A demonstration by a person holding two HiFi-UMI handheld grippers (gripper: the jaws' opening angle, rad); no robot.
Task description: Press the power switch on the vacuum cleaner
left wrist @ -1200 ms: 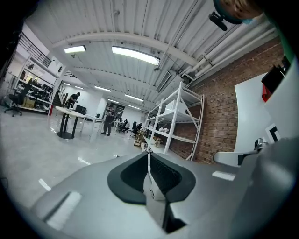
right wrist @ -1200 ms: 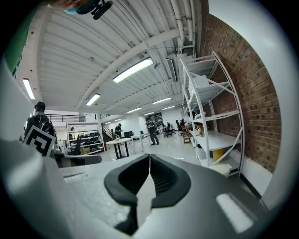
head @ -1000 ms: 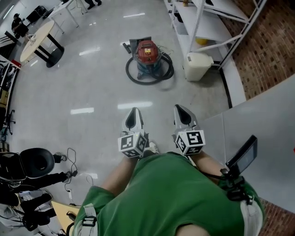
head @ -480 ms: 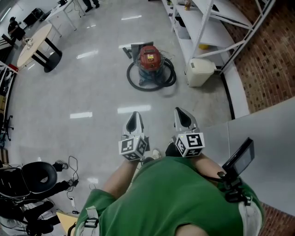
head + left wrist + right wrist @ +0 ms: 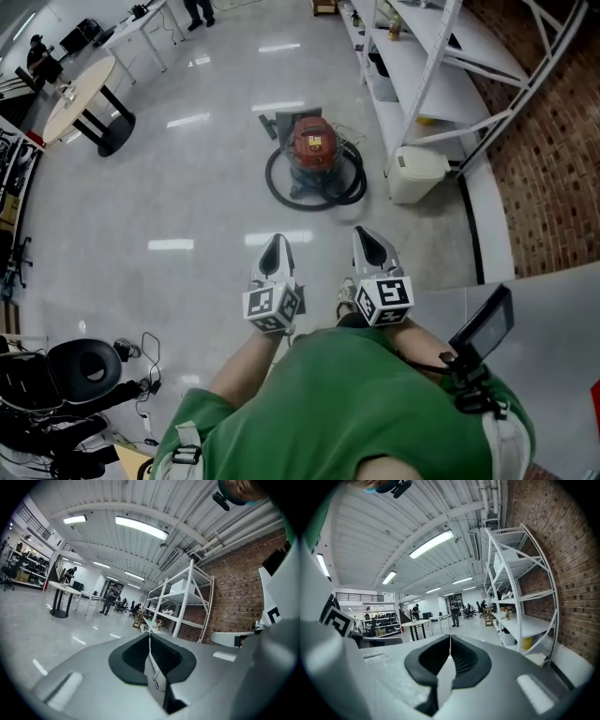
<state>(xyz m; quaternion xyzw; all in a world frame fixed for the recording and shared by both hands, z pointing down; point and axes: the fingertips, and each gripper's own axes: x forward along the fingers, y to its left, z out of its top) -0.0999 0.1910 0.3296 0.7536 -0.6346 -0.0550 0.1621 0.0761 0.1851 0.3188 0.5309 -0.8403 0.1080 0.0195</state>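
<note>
Both grippers are held side by side in front of the person's green shirt (image 5: 347, 403), tips pointing forward over the glossy floor (image 5: 187, 206).

Left gripper (image 5: 275, 242): in its own view (image 5: 150, 637) the jaws are pressed together along one thin seam, with nothing between them. Right gripper (image 5: 368, 238): same in its own view (image 5: 450, 641), jaws shut tight on each other and empty.

The vacuum cleaner (image 5: 314, 148), with a red top on a dark body, stands on the floor well ahead of both pairs of jaws, roughly in line with the gap between them and touching neither. The power switch is too small to pick out. A black hose (image 5: 274, 185) lies looped on the floor round the vacuum cleaner's base.

Just right of the vacuum cleaner, ahead and right of the right jaws, is a white bin (image 5: 415, 174) at the foot of a white shelving rack (image 5: 412, 66). The rack also shows to the right in the right gripper view (image 5: 520, 620), against a brick wall (image 5: 562, 550).

Far ahead and left of the left jaws stands a round table (image 5: 82, 89) on a dark pedestal.
</note>
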